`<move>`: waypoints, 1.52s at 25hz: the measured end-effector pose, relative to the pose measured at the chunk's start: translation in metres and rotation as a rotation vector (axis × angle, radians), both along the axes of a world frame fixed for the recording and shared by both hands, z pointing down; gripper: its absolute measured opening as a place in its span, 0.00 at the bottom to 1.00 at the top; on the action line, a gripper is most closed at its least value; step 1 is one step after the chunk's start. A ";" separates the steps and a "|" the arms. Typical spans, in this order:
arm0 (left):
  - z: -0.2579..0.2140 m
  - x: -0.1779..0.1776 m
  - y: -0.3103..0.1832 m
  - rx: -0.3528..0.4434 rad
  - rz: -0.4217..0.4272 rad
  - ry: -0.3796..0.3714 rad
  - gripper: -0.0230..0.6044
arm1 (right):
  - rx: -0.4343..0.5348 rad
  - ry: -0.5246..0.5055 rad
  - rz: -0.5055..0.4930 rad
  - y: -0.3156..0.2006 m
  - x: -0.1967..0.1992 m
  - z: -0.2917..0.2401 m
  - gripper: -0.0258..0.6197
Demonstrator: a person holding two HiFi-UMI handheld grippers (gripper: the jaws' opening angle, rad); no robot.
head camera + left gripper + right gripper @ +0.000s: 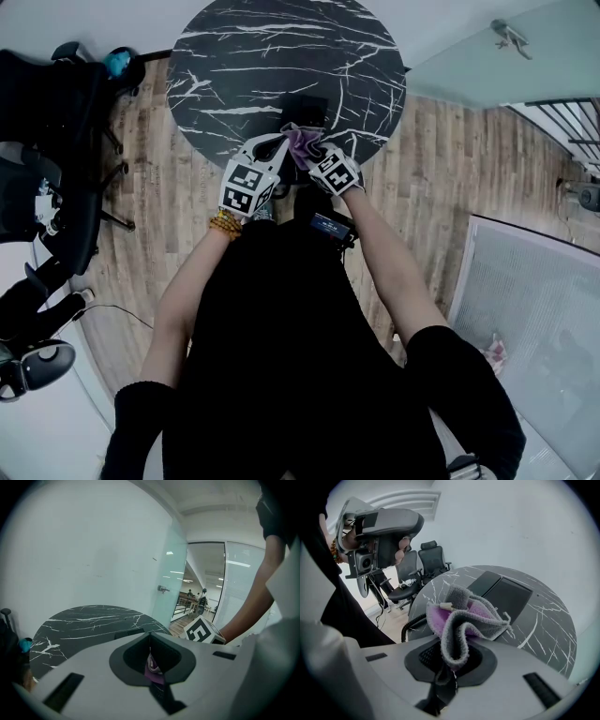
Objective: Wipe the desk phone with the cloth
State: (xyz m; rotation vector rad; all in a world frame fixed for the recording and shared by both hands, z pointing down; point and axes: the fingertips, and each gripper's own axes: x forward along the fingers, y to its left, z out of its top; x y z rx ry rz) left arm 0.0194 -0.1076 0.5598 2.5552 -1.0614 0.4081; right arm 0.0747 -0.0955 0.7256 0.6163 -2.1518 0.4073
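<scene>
My right gripper point(307, 150) is shut on a bunched grey and purple cloth point(464, 616), which sticks up out of its jaws; from the head the cloth point(302, 141) hangs over the near edge of the round black marble table point(234, 66). The black desk phone point(501, 592) lies flat on the table just beyond it, its coiled cord point(399, 632) hanging off the edge. My left gripper point(281, 141) is held close beside and above the cloth. Its jaws meet in a thin line, with a sliver of purple cloth point(153, 666) showing low between them.
Black office chairs point(56, 141) stand on the wooden floor left of the table. A glass wall with a handle point(163, 589) runs behind the table on the right. A white panel point(534, 309) lies at the person's right, and a headset point(33, 366) at the lower left.
</scene>
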 end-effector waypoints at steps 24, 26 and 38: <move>-0.001 0.006 -0.003 -0.007 -0.004 0.009 0.06 | -0.073 -0.300 0.179 -0.098 0.006 -0.105 0.13; 0.000 0.005 -0.002 -0.008 -0.006 0.006 0.06 | 0.039 -0.346 0.268 -0.128 0.020 -0.130 0.13; 0.008 0.011 0.007 -0.031 0.003 -0.010 0.06 | 0.037 -0.181 0.315 -0.136 0.035 -0.071 0.13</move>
